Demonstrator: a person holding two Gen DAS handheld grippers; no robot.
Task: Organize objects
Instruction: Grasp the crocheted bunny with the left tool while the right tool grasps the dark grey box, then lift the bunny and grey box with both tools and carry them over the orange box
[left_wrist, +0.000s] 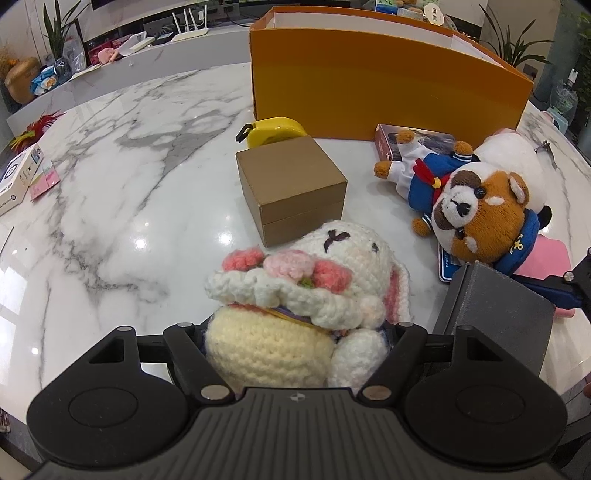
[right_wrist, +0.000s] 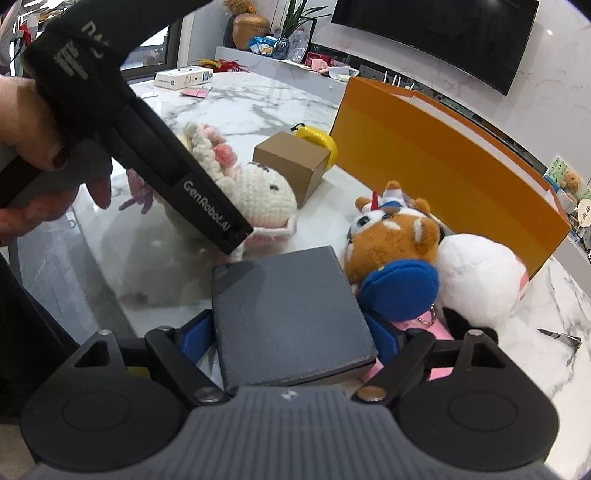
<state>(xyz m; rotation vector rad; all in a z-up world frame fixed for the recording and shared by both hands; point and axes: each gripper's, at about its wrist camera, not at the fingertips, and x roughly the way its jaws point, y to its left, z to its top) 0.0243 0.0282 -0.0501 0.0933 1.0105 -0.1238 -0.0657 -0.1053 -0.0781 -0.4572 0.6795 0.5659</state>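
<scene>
Spanning both views, the marble table (left_wrist: 122, 155) carries everything, with the tall orange box (left_wrist: 388, 88) standing open-topped at its far side. Near the box's front wall lies a white plush (right_wrist: 480, 277), touching the red panda plush (left_wrist: 476, 206) in its blue sailor outfit, which sprawls on its back over a pink pouch (left_wrist: 546, 258). The left gripper (left_wrist: 291, 343) is clamped around the crocheted bunny (left_wrist: 310, 295), its fingers pressed into the cream body just in front of the brown cardboard box (left_wrist: 291, 184). The right gripper (right_wrist: 291, 332) grips a dark grey box (right_wrist: 288, 317) between blue pads, beside the panda. A yellow tape measure (left_wrist: 275, 129) sits behind the cardboard box, touching it.
</scene>
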